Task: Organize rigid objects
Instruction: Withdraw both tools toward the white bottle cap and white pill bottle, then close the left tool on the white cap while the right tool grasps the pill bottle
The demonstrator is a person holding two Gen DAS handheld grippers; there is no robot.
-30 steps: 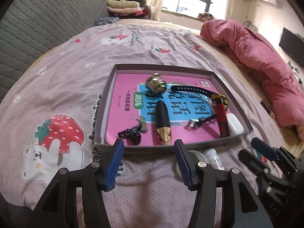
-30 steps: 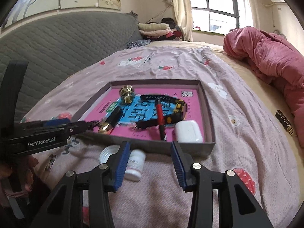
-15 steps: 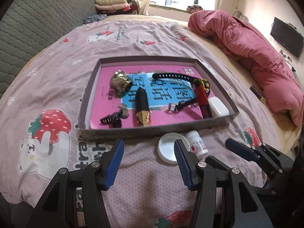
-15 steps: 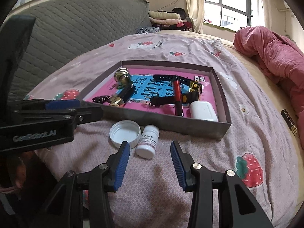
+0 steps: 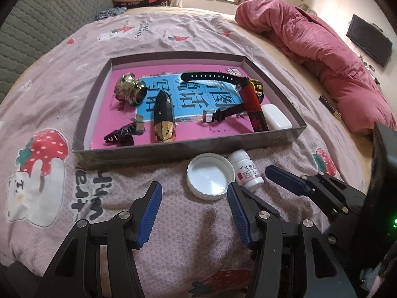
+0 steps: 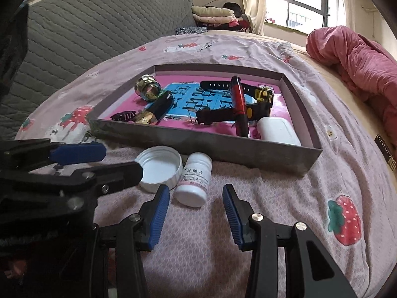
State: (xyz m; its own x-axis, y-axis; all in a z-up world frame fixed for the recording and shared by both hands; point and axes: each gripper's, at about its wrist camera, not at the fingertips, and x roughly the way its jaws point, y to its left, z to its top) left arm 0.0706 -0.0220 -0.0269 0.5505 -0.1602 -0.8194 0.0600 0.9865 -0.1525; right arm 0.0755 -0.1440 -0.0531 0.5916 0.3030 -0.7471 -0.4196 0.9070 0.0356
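Observation:
A grey shallow box (image 5: 188, 146) (image 6: 206, 146) with a pink lining lies on the bed. It holds a brass knob (image 5: 130, 92), a black-and-gold case (image 5: 162, 116), a black hair clip (image 5: 120, 135), a black strap (image 5: 211, 77), a red-and-black pen (image 5: 253, 106) and a white case (image 5: 276, 119). A white lid (image 5: 211, 176) (image 6: 160, 165) and a small white pill bottle (image 5: 247, 172) (image 6: 196, 180) lie on the blanket in front of the box. My left gripper (image 5: 194, 208) is open and empty, just short of the lid. My right gripper (image 6: 196, 208) is open and empty, just short of the bottle.
A rumpled red quilt (image 5: 322, 42) lies along the right side of the bed. A grey quilted headboard (image 6: 86, 32) stands at the left. Folded clothes (image 6: 213, 15) sit by the window. The pink strawberry-print blanket (image 6: 310, 211) spreads around the box.
Both grippers have pulled back and risen from the box. The lid and pill bottle now show fully in front of them. Both stay open.

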